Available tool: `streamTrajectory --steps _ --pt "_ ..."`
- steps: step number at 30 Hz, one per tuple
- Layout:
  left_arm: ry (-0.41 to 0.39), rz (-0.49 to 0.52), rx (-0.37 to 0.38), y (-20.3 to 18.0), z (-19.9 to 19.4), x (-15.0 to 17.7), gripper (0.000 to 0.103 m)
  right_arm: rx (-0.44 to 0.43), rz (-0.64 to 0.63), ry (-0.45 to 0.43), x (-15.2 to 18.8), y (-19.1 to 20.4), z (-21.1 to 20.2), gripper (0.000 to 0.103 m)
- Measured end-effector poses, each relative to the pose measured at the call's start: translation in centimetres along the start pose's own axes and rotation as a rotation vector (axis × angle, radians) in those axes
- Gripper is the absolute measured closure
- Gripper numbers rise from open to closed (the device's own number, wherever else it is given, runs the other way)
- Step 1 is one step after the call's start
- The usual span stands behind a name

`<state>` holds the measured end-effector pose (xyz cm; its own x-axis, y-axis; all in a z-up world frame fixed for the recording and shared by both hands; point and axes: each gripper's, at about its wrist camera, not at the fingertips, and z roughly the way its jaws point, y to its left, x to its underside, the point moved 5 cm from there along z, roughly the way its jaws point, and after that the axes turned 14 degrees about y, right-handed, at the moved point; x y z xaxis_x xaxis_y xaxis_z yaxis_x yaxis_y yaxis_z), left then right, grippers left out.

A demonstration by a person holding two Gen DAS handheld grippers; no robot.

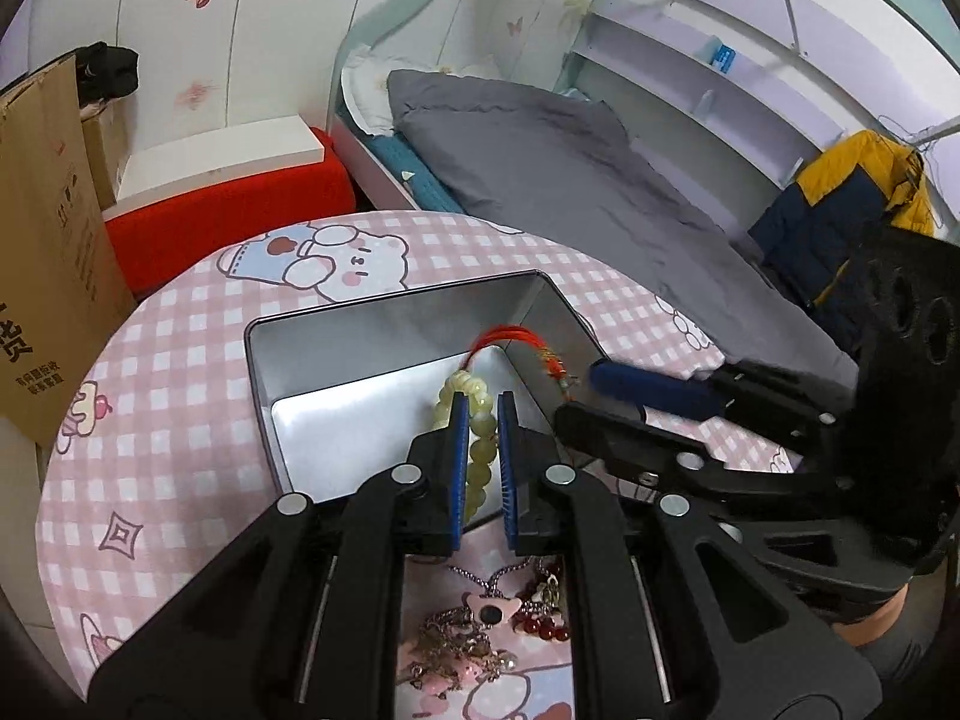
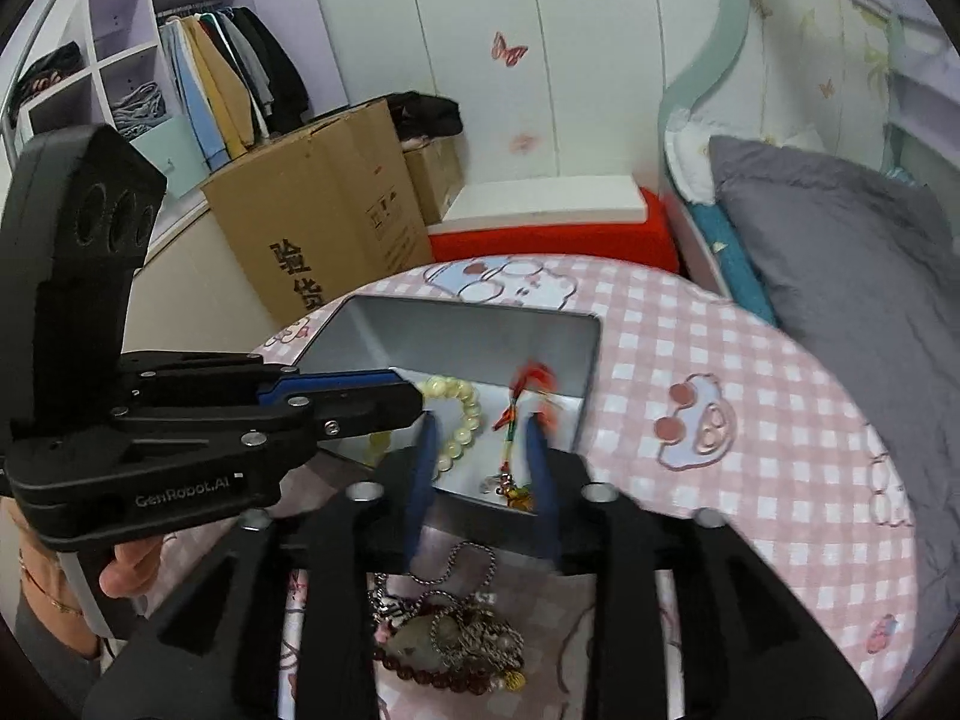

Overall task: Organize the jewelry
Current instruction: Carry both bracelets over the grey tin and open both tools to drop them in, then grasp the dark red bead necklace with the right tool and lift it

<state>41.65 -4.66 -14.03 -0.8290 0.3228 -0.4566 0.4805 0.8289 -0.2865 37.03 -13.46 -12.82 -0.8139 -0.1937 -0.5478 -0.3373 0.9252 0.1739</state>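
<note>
Two grippers: both reach over the open metal tin on the pink checked tablecloth.
Left gripper: blue pads nearly together, pinching the pale green bead bracelet above the tin floor.
Bracelet cord: red cord loops off the beads toward the tin's right wall.
Right gripper: jaws partly apart, gripping nothing; the tassel charm hangs blurred between the pads, over the tin.
Loose jewelry pile: chains and dark red beads on the cloth, just outside the tin's near wall.
</note>
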Motion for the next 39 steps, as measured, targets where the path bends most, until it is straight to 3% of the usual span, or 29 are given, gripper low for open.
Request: streamTrajectory --steps 2,3,4,12,21,33,36,39 --pt "-0.008 0.001 -0.002 -0.1 -0.5 0.1 0.075 0.0 -0.009 -0.011 0.1 0.0 -0.7 0.067" --pt "-0.016 0.001 -0.005 -0.1 -0.8 0.2 0.056 0.002 -0.013 -0.016 0.2 0.1 -1.2 0.067" --pt "-0.032 -0.007 -0.025 0.0 -1.3 0.2 0.047 0.004 -0.015 -0.025 0.3 0.1 -1.8 0.067" --pt "-0.073 0.017 -0.053 -0.9 -4.1 2.4 0.047 0.031 -0.061 -0.017 3.2 0.7 -3.7 0.067" --pt "-0.121 0.016 -0.144 -1.1 -6.4 7.9 0.046 0.108 -0.238 0.066 8.2 4.3 -1.2 0.068" --pt "-0.092 -0.051 -0.165 1.4 -6.6 12.1 0.043 0.303 -0.449 0.104 9.9 6.8 2.4 0.094" --pt "-0.093 -0.051 -0.164 1.3 -6.7 12.4 0.043 0.29 -0.423 0.106 9.9 6.4 2.0 0.097" --pt "-0.101 -0.035 -0.159 0.7 -6.8 12.5 0.043 0.211 -0.348 0.08 9.6 5.5 0.3 0.097"
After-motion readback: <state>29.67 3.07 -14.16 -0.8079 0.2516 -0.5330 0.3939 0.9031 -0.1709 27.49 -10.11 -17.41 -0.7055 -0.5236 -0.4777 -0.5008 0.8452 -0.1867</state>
